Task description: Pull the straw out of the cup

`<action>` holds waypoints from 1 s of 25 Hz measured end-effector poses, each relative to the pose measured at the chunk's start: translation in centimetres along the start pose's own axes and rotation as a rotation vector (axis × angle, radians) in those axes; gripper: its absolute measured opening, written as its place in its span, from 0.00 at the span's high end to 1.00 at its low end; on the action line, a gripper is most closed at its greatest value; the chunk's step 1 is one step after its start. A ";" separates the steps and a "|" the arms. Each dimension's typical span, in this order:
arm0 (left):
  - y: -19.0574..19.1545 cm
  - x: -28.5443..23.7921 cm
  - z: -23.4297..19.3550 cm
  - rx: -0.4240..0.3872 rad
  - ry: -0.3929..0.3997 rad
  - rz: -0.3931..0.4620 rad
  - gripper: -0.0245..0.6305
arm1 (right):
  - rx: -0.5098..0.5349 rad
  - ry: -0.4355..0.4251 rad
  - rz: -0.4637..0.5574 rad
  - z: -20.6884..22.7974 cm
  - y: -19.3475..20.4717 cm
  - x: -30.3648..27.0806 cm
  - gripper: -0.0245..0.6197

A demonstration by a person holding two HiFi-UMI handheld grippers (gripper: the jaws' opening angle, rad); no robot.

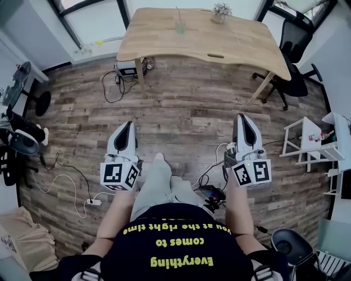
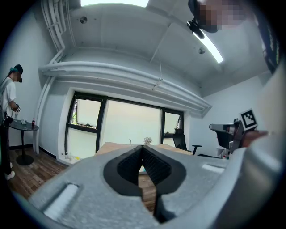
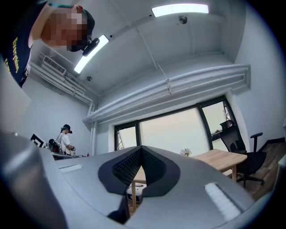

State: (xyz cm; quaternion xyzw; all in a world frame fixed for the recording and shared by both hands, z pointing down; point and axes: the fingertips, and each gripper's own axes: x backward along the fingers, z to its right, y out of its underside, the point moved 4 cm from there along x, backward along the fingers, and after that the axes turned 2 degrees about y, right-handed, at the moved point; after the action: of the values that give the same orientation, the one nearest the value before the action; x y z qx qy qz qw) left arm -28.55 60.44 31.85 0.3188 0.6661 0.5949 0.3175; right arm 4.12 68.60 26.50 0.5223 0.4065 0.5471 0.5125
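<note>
A clear greenish cup (image 1: 180,27) with a thin straw (image 1: 178,14) upright in it stands near the far edge of the wooden table (image 1: 164,41). Both grippers are far from it, held level over the floor in front of the person's legs. My left gripper (image 1: 129,124) has its jaws shut with nothing between them, and my right gripper (image 1: 242,116) is likewise shut and empty. In the left gripper view the pads (image 2: 153,164) meet at the tip, and the straw (image 2: 130,141) shows small above the distant table. The right gripper view shows closed pads (image 3: 152,168) and the table's end (image 3: 223,157).
A small potted plant (image 1: 221,11) sits on the table's far right. A black office chair (image 1: 293,60) stands right of the table and a white rack (image 1: 310,140) further right. Cables and a box (image 1: 123,74) lie by the table's left leg. Another person (image 2: 8,120) stands at a round table.
</note>
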 end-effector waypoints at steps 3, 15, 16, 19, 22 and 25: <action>0.1 -0.6 -0.5 0.003 -0.004 -0.004 0.96 | -0.022 0.004 0.013 0.2 0.0 -0.5 0.95; 0.4 -5.4 -2.7 0.020 0.022 0.003 0.96 | -0.030 0.027 0.008 1.0 0.6 -4.1 0.95; 0.4 -6.1 -3.1 0.020 0.028 0.001 0.96 | -0.034 0.032 0.007 1.1 0.8 -4.7 0.95; 0.0 -8.3 -4.8 0.016 0.041 0.002 0.96 | -0.036 0.045 0.001 1.1 1.1 -6.8 0.95; -0.3 -11.0 -6.9 0.023 0.055 0.004 0.96 | -0.034 0.065 0.003 1.0 1.5 -9.2 0.95; -0.6 -13.9 -8.8 0.026 0.080 0.005 0.96 | -0.029 0.086 0.004 0.9 1.9 -11.7 0.95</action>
State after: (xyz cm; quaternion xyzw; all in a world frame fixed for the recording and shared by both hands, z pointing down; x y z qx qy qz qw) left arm -27.38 44.06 32.64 0.3005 0.6852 0.5991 0.2850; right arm 3.89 56.74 26.63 0.4917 0.4192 0.5759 0.5009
